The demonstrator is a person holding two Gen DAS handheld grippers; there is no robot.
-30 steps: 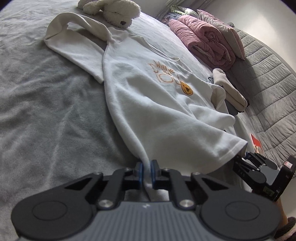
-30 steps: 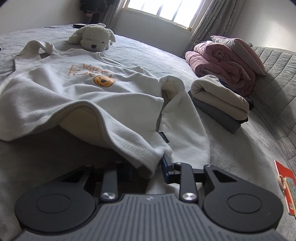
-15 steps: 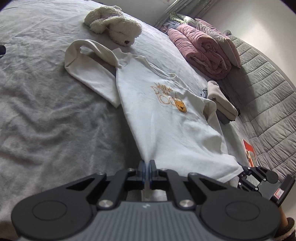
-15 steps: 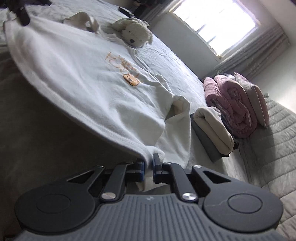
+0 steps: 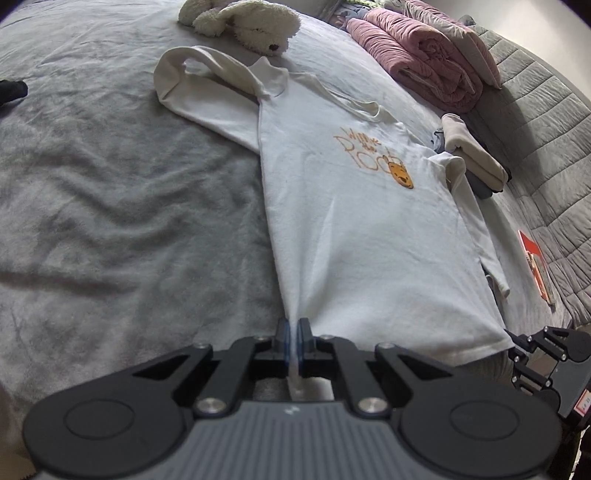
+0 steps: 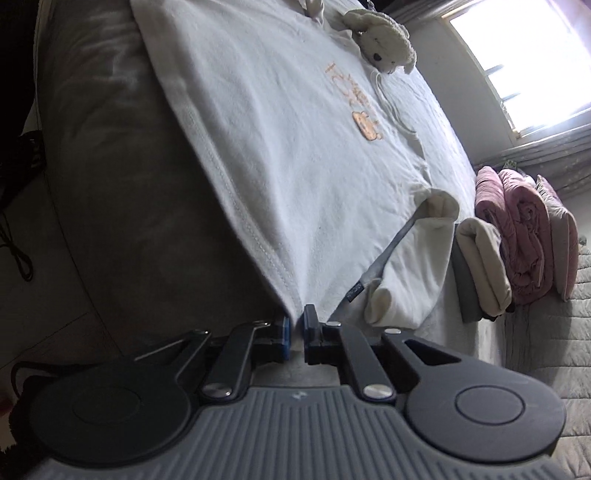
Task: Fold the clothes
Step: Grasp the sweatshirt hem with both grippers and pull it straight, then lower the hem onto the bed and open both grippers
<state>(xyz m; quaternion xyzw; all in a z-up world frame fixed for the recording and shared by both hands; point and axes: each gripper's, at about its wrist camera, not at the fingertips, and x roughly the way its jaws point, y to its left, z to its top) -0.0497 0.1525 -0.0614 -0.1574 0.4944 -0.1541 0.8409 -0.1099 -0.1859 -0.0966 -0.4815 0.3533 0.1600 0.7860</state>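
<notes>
A white long-sleeved sweatshirt (image 5: pixel 354 206) with an orange bear print lies stretched flat on the grey bed (image 5: pixel 110 192). My left gripper (image 5: pixel 294 326) is shut on its hem at one bottom corner. The right gripper (image 6: pixel 296 325) is shut on the other bottom corner of the sweatshirt (image 6: pixel 295 129), and it also shows at the lower right of the left wrist view (image 5: pixel 517 341). The hem runs taut between the two. One sleeve (image 5: pixel 207 96) lies spread to the far left; the other sleeve (image 6: pixel 417 266) is folded alongside the body.
A white plush dog (image 5: pixel 247 22) rests beyond the collar. Folded beige and grey clothes (image 5: pixel 476 158) are stacked to the right, with rolled pink bedding (image 5: pixel 424 55) behind. A red booklet (image 5: pixel 535 262) lies on the quilted grey cover. The bed's edge and floor (image 6: pixel 33 229) are at left.
Both grippers pulled the hem back toward the bed's edge, drawing the sweatshirt flat and taut. The right gripper closed on its corner and rolled sharply, tilting its view.
</notes>
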